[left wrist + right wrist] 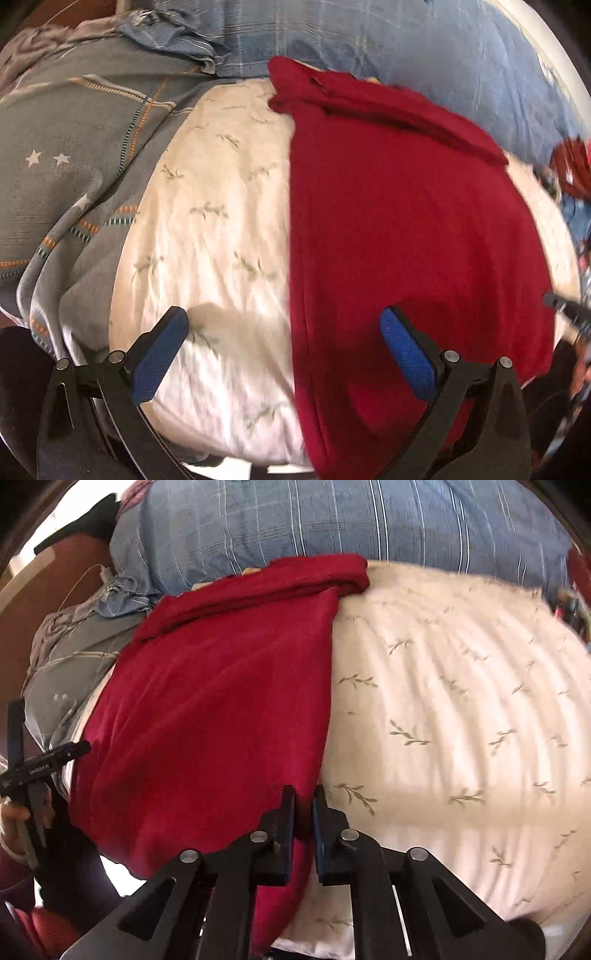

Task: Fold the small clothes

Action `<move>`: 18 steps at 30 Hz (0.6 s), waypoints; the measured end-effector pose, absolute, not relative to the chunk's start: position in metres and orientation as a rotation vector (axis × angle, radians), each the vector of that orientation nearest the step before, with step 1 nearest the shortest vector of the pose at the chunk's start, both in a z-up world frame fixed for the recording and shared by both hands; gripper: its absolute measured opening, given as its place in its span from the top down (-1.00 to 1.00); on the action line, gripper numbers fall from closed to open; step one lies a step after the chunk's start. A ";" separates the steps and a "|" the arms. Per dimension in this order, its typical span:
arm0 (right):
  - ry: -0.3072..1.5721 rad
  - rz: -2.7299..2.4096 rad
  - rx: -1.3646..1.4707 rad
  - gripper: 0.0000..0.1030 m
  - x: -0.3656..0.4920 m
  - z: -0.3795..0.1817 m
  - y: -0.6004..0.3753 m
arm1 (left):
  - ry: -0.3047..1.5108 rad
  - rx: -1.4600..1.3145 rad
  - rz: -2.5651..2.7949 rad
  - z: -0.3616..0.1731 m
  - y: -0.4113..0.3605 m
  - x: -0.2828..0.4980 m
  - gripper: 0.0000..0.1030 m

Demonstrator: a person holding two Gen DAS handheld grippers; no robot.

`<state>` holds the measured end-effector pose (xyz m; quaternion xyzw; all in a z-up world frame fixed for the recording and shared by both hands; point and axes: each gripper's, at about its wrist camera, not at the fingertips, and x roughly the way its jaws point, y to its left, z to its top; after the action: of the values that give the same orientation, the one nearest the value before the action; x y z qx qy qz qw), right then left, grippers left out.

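Observation:
A dark red garment [406, 229] lies spread on a white sheet with a leaf print [214, 221]; its far end is folded over. My left gripper [284, 321] is open and empty, hovering over the garment's left edge near its front, one blue pad over the sheet, the other over the red cloth. In the right wrist view the garment [221, 701] fills the left half. My right gripper [303, 797] is shut on the garment's right front edge, red cloth pinched between the pads. The left gripper's body [44, 760] shows at the far left there.
A blue plaid pillow [332, 520] lies behind the garment. A grey quilt with stars and stripes [74, 155] lies to the left. More red and blue clothes [572, 173] sit at the right edge. White sheet [461, 701] stretches to the right of the garment.

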<state>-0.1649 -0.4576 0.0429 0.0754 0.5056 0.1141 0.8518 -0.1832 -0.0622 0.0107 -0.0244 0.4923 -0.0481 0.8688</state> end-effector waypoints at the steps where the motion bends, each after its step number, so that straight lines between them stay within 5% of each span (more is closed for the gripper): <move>1: 1.051 0.234 0.169 0.86 -0.168 0.048 -0.460 | 1.037 -0.042 -0.102 0.010 -0.063 -0.185 -1.00; 7: 1.067 0.200 0.181 0.91 -0.175 0.044 -0.474 | 1.061 -0.120 -0.112 0.010 -0.058 -0.203 -1.00; 10: 1.082 0.221 0.284 0.71 -0.181 0.039 -0.484 | 1.075 -0.114 -0.110 0.009 -0.059 -0.210 -1.00; 13: 1.128 0.289 0.428 0.20 -0.187 0.030 -0.497 | 1.080 -0.119 -0.104 0.007 -0.061 -0.214 -1.00; 18: 1.118 0.334 0.404 0.17 -0.206 0.026 -0.490 | 1.087 -0.103 -0.102 0.005 -0.063 -0.222 -1.00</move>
<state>-0.2057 -0.4898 0.0260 0.1895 0.5243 0.1565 0.8153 -0.2216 -0.0634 0.0048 -0.0491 0.5167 -0.0486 0.8534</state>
